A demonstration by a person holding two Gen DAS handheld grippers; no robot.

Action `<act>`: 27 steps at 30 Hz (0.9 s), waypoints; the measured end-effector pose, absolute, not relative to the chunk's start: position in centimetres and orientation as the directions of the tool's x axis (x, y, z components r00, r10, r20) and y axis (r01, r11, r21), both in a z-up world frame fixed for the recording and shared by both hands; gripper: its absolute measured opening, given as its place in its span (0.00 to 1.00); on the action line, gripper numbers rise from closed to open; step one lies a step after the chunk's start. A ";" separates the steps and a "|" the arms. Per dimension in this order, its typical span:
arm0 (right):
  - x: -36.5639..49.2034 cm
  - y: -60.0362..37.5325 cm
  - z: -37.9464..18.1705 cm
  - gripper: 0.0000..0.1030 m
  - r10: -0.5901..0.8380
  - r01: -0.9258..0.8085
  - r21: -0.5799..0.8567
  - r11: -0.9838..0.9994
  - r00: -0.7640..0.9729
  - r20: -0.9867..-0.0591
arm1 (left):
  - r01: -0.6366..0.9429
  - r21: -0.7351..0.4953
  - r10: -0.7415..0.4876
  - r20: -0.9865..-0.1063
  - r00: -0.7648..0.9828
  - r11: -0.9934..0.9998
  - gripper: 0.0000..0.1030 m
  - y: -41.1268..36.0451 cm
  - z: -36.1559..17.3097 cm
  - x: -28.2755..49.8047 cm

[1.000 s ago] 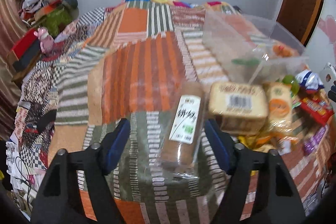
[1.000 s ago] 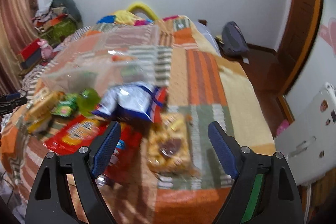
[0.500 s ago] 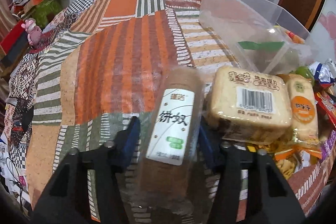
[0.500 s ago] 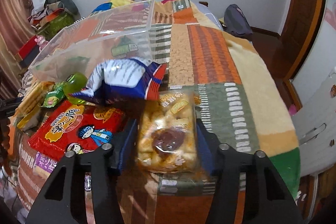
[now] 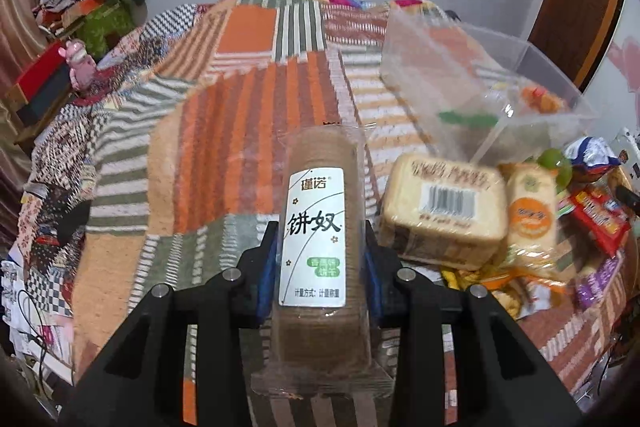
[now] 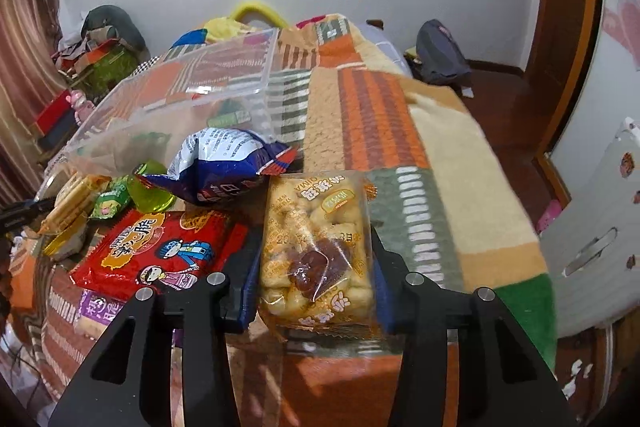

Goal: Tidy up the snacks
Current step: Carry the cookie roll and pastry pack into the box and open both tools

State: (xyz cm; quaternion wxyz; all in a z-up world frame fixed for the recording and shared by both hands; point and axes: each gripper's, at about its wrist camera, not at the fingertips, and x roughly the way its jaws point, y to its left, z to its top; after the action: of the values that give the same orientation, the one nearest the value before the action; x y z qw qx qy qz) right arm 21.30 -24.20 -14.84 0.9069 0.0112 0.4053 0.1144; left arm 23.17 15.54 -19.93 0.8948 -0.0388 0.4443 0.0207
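My left gripper point(image 5: 320, 259) is shut on a long brown biscuit pack point(image 5: 320, 187) with a white label, held just above the patchwork blanket. A clear plastic bin point(image 5: 480, 83) stands to its upper right. My right gripper point(image 6: 314, 267) is shut on a clear pack of yellow puffed pastry point(image 6: 316, 247). The same bin point(image 6: 180, 103) lies to its upper left, behind a blue-and-white snack bag point(image 6: 224, 163) and a red packet point(image 6: 160, 247).
A bread pack point(image 5: 444, 203) with a barcode and an orange-labelled cracker pack point(image 5: 530, 215) lie right of the biscuit pack. A green jelly cup point(image 6: 154, 187) and small packets sit by the bin. The bed edge drops to the floor at right, near a white cabinet point(image 6: 596, 227).
Both grippers moved in over their packs and closed: the left on the brown biscuit pack, the right on the yellow pastry pack. Both packs now appear lifted slightly.
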 end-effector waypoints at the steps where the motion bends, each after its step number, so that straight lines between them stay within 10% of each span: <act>1: 21.2 -24.3 -14.6 0.41 0.215 -0.197 0.112 0.974 0.650 -0.728 | -0.072 -0.050 0.005 -0.789 0.614 0.996 0.36 15.5 -19.3 23.0; 27: 26.4 -16.5 -6.5 0.41 0.401 -0.397 0.133 0.908 0.735 -0.547 | 0.069 -0.103 -0.120 -0.664 0.738 0.992 0.36 7.3 -9.7 29.7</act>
State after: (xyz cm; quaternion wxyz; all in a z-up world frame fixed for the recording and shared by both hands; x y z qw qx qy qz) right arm 26.44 -16.54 -6.54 0.9313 0.0035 0.2944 0.2144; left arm 29.66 7.29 -9.67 0.9316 -0.0356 0.3580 -0.0509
